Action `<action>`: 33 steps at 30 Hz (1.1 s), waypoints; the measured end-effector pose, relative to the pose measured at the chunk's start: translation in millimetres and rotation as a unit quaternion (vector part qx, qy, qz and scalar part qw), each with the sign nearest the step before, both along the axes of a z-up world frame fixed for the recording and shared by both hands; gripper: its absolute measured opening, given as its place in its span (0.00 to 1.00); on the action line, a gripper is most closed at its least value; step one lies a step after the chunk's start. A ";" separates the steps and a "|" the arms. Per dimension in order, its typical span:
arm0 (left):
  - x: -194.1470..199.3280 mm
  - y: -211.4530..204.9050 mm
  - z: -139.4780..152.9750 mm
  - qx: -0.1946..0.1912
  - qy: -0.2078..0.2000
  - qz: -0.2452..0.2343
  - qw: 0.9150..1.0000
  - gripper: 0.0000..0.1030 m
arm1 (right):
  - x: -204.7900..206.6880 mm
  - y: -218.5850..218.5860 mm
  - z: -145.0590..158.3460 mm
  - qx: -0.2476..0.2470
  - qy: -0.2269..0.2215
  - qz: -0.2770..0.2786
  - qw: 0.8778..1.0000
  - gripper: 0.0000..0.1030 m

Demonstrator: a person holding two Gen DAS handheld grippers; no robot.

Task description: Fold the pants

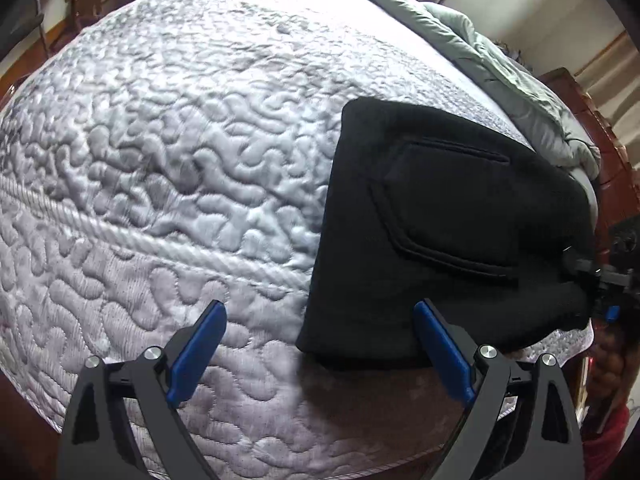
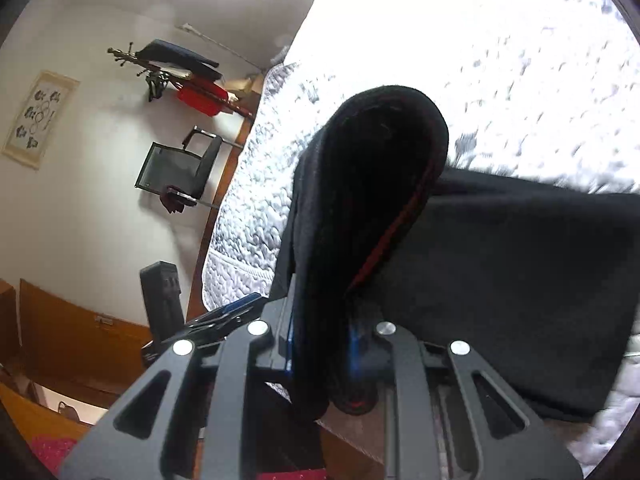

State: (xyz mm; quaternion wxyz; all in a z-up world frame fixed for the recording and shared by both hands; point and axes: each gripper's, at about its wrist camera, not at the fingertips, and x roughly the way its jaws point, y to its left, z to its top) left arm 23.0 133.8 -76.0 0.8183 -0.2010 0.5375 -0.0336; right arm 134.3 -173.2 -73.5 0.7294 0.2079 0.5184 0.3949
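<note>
Black pants (image 1: pixel 448 232) lie folded on the bed near its front right corner, a back pocket facing up. My left gripper (image 1: pixel 320 344) is open and empty, just in front of the pants' near left edge, its right finger over the fabric's front edge. My right gripper (image 2: pixel 320 336) is shut on a thick fold of the pants (image 2: pixel 360 216) with a red inner seam, lifted into a loop above the flat part (image 2: pixel 520 280). The right gripper also shows in the left wrist view (image 1: pixel 600 280) at the pants' right edge.
A white quilted bedspread (image 1: pixel 180 140) covers the bed. A grey duvet (image 1: pixel 500 68) is bunched along the far right side by a dark wooden headboard (image 1: pixel 616 184). A chair (image 2: pixel 180 172), coat rack (image 2: pixel 176 68) and wooden furniture (image 2: pixel 72 340) stand beyond the bed.
</note>
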 end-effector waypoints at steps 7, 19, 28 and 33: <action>13.7 -34.4 5.5 0.009 -0.002 -0.039 0.999 0.92 | -9.4 -67.6 13.7 -0.004 -0.012 -0.042 0.999 0.17; 30.7 -88.9 -1.1 0.036 0.011 -0.102 0.994 0.92 | -7.1 -139.5 -33.2 -0.025 0.052 -0.126 0.990 0.17; 36.5 -100.7 -21.0 0.048 0.041 -0.110 0.992 0.96 | -10.5 -142.2 -72.4 -0.045 0.083 -0.136 0.986 0.32; 50.8 -97.9 1.8 0.056 0.018 -0.117 0.991 0.95 | -1.3 -154.2 -34.2 -0.052 0.038 -0.141 0.988 0.47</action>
